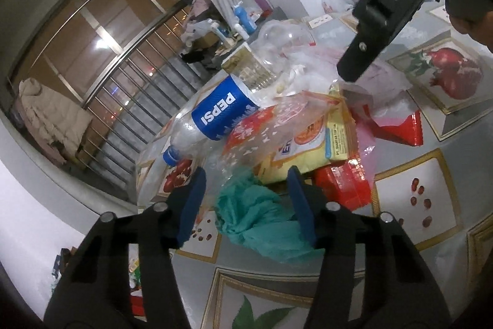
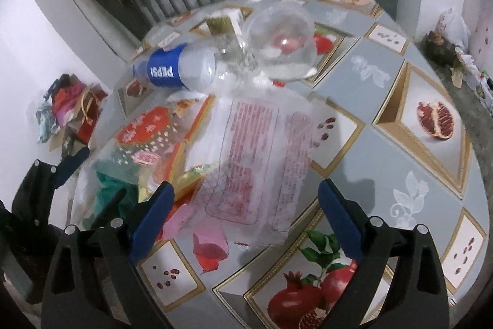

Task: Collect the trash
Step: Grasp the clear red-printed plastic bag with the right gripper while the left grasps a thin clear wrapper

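Two grippers hang over the littered table [image 2: 369, 100]. The left gripper [image 1: 246, 199] straddles a crumpled teal cloth [image 1: 255, 218], its blue pads at nine and three o'clock of the wad; whether they press it I cannot tell. The right gripper [image 2: 246, 218] stands wide above a clear printed bag [image 2: 255, 156]. A Pepsi bottle [image 2: 175, 71] lies on its side at eleven o'clock of that bag.
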### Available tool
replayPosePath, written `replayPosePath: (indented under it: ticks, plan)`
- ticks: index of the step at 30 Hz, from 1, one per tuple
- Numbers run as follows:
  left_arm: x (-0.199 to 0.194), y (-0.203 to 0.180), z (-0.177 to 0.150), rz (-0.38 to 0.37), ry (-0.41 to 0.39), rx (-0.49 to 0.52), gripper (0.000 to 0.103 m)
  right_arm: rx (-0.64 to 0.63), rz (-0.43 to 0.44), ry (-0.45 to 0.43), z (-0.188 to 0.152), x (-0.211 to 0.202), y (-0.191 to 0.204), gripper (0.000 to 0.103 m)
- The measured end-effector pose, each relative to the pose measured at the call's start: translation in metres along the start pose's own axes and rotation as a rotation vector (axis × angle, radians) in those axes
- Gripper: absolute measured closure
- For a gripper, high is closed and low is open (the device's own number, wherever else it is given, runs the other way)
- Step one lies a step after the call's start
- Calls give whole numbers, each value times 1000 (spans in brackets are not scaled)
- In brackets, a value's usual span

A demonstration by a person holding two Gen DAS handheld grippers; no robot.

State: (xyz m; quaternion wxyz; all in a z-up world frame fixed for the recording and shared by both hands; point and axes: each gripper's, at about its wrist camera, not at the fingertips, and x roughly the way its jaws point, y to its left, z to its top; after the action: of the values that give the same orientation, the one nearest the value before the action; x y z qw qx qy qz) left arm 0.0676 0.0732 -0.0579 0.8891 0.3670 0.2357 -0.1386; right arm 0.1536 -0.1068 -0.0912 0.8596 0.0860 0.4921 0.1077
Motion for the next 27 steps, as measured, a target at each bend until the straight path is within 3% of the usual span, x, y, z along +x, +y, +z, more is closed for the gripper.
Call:
replayPosePath:
  ticks: [9,16,27]
  plan:
    - [3,2,5,-5,25,6,66,45,46,37,1,14,-9,11]
    - [6,4,9,2,30,3,79,95,91,53,-3,13,-19,32]
    - [-2,4,16,14,-1,6,101,151,150,21,-7,-1,-30,44]
